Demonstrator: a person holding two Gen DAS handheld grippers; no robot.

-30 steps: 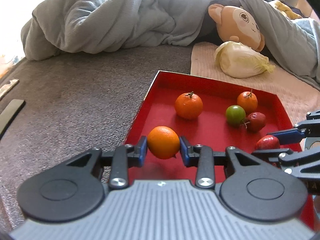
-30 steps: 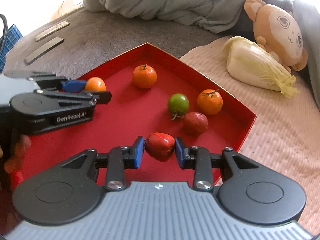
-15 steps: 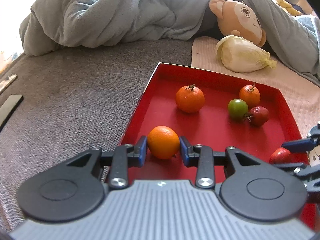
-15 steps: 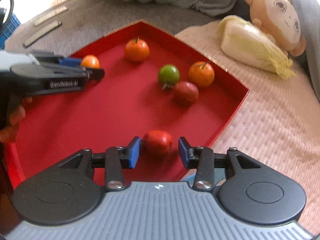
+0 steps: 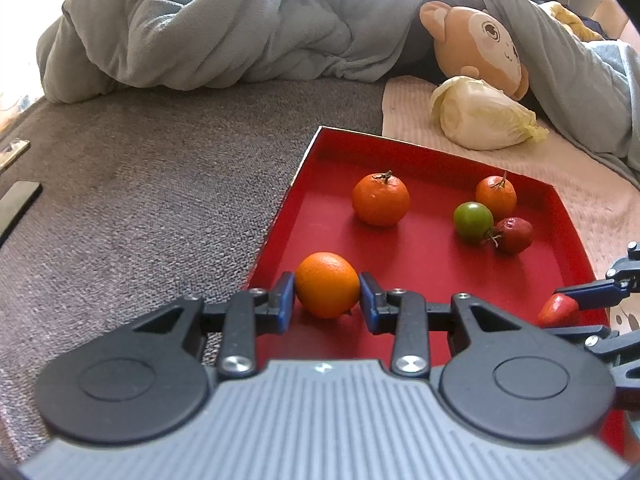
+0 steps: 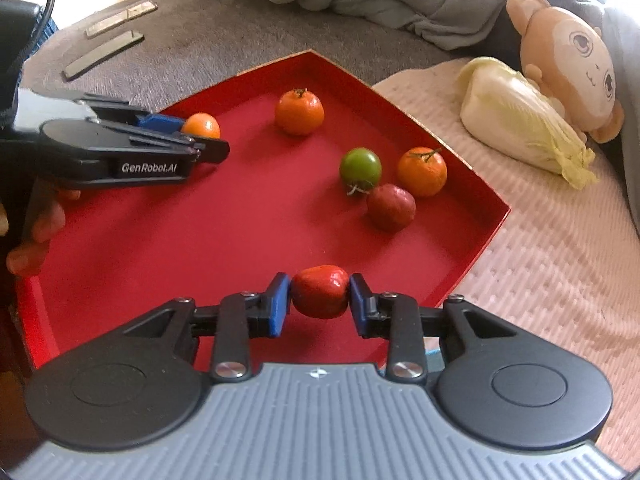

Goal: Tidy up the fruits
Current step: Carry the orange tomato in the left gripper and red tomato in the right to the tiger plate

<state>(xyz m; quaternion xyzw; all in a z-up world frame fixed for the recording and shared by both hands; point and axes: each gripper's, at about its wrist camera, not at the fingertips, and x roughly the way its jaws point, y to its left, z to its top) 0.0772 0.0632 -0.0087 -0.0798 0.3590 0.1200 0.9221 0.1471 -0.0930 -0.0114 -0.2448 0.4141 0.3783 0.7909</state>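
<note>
Since the earlier frames the right gripper [image 6: 319,303] let its blue pads spread off the glossy red fruit [image 6: 320,297] and its jaws are now closing on it again, the pads meeting both its sides; the fruit has also shifted toward the near right edge of the shallow red rectangular tray [image 6: 486,236]. The left gripper [image 5: 327,300] has hardly moved and keeps its narrow pinch on the smooth round orange [image 5: 327,295], low over the near left corner of the tray [image 5: 304,164]. The sorting looks well advanced, since every fruit in view is inside or over the tray and none lies on the grey carpet-like surface [image 5: 140,184] or the pale quilted cloth [image 6: 560,264]; what seems left is setting down these two held pieces, perhaps by kind, though no grouping rule can be read. Counted: six fruits. Three are orange: the held one, a stemmed mandarin [image 5: 381,200] mid-tray and a second stemmed mandarin [image 5: 496,194] at the far right. One is a round green fruit [image 5: 473,217], touching a dull dark-red fruit [image 5: 515,235] beside it, and the glossy red one makes two reds. Outside the tray lie one pale napa cabbage [image 5: 484,116], one tan plush monkey [image 5: 480,48] and one grey-blue quilt [image 5: 200,24].
</note>
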